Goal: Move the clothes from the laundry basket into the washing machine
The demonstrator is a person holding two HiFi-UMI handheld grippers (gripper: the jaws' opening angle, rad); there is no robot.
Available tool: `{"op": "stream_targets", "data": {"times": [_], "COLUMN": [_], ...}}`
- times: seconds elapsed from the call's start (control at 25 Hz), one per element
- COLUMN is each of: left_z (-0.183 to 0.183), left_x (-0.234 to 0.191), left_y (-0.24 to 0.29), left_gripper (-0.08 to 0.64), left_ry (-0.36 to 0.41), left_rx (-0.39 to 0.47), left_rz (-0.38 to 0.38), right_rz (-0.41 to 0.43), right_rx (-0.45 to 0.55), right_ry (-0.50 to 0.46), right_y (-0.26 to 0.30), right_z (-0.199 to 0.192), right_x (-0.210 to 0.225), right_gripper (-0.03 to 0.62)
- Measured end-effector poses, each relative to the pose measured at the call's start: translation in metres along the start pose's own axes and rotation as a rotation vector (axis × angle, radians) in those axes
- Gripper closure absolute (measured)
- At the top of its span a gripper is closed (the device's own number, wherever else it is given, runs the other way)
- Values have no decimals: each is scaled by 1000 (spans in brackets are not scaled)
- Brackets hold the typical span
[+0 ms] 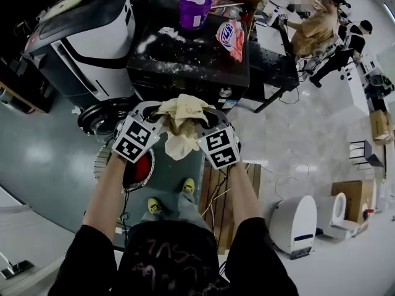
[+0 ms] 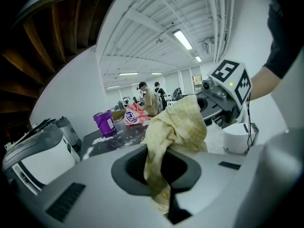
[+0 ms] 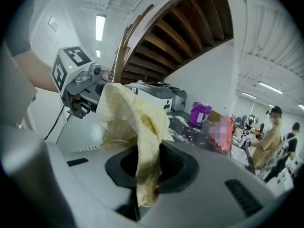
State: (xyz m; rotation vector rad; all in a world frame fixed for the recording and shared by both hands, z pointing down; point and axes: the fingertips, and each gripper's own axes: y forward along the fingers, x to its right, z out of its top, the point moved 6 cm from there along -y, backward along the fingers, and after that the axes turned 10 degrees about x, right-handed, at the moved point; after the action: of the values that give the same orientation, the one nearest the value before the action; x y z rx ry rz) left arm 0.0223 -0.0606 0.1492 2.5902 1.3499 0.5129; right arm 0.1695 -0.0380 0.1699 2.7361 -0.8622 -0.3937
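Forearms (image 1: 106,187) stretched forward, left hand-held gripper (image 1: 154,111) and right hand-held gripper (image 1: 207,119) both clenched on pale yellow cloth (image 1: 182,123), cloth bunched between them in mid-air, near dark washing machine (image 1: 185,73)

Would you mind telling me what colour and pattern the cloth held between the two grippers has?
Pale yellow cloth, faintly checked; clearest in the left gripper view.

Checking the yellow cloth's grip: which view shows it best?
The right gripper view: the yellow cloth runs between the right claw's shut jaws. The left gripper view shows the same at the left claw; the head view shows it only bunched between both.
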Motion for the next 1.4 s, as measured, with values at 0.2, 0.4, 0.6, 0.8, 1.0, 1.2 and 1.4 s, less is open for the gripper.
{"op": "stream_targets", "data": {"times": [0.2, 0.4, 0.6, 0.8, 1.0, 1.2, 1.4], "left_z": [0, -11, -22, -33, -53, -84, -118], "left_x": [-5, -16, -29, -44, -46, -51, -51], "left_y": [35, 60, 71, 76, 78, 90, 110], "left_gripper": [520, 520, 520, 520, 520, 520, 520], "left_ry": [-17, -53, -68, -56, -61, -82, -98], "left_rx": [-18, -30, -32, -6, 13, 7, 13], "left_rz": [26, 44, 31, 13, 3, 1, 22], "right_rz": [31, 55, 47, 12, -7, 3, 3], "right_rx": [1, -16, -35, -34, -43, -58, -57], "right_ry": [20, 30, 47, 43, 52, 63, 83], "right_y": [12, 31, 50, 65, 77, 95, 116], "right_z": [-16, -28, -35, -42, -56, -82, -118], "right_x": [32, 52, 57, 57, 50, 45, 50], "right_gripper": [540, 540, 540, 540, 540, 540, 540]}}
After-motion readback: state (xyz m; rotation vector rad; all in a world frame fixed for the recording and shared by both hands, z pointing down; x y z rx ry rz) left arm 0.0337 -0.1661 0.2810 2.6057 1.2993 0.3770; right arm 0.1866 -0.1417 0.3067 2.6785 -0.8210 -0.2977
